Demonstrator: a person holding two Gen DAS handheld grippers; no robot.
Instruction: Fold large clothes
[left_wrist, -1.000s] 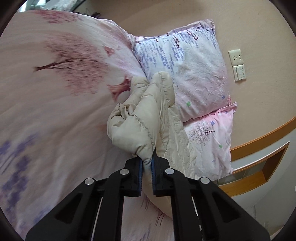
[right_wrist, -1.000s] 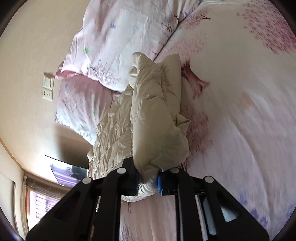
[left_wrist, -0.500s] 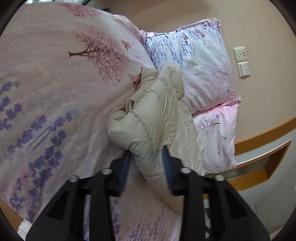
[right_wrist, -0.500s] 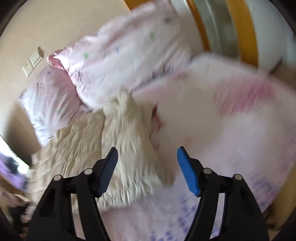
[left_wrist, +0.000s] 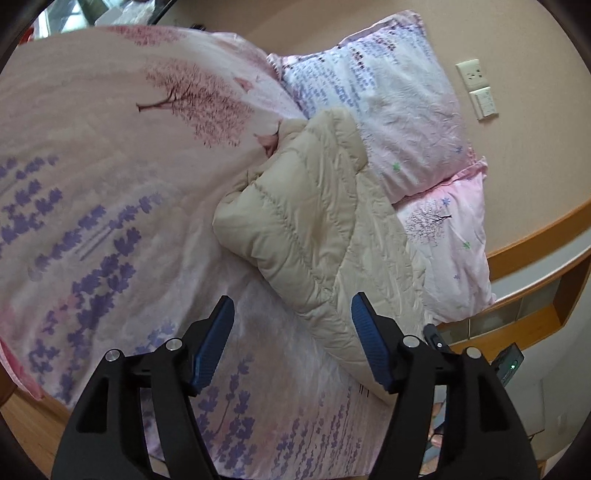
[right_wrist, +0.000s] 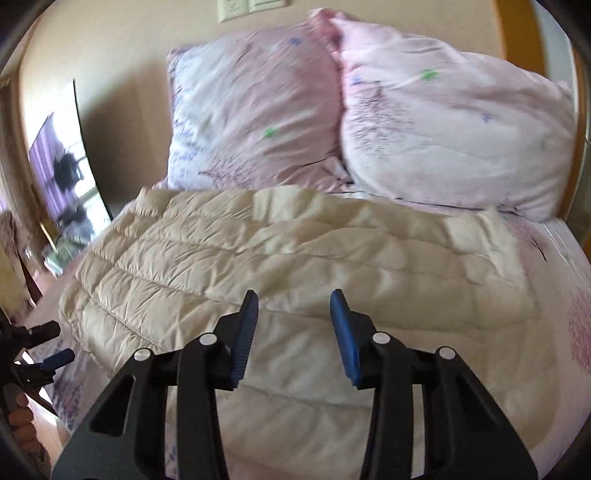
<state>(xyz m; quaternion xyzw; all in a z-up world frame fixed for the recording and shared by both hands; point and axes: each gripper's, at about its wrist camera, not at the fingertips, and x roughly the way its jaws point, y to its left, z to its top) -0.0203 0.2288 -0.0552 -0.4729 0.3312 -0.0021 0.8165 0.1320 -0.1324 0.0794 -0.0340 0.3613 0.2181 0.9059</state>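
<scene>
A beige quilted puffer jacket (left_wrist: 314, 229) lies folded on the bed in front of the pillows. In the right wrist view it (right_wrist: 280, 254) spreads wide across the bed. My left gripper (left_wrist: 291, 332) is open and empty, hovering just short of the jacket's near edge. My right gripper (right_wrist: 293, 328) is open and empty, directly over the jacket's near part. The left gripper also shows at the far left of the right wrist view (right_wrist: 40, 354).
The bed has a pink floral duvet (left_wrist: 110, 177). Two pillows (left_wrist: 388, 110) (right_wrist: 443, 125) lean on the beige wall with its sockets (left_wrist: 476, 92). A wooden headboard shelf (left_wrist: 535, 288) is at the right. A mirror (right_wrist: 59, 155) stands at the left.
Both grippers let go of the jacket and opened. The left one drew back from it. The right one swung round to face the pillows, and the jacket now lies flat.
</scene>
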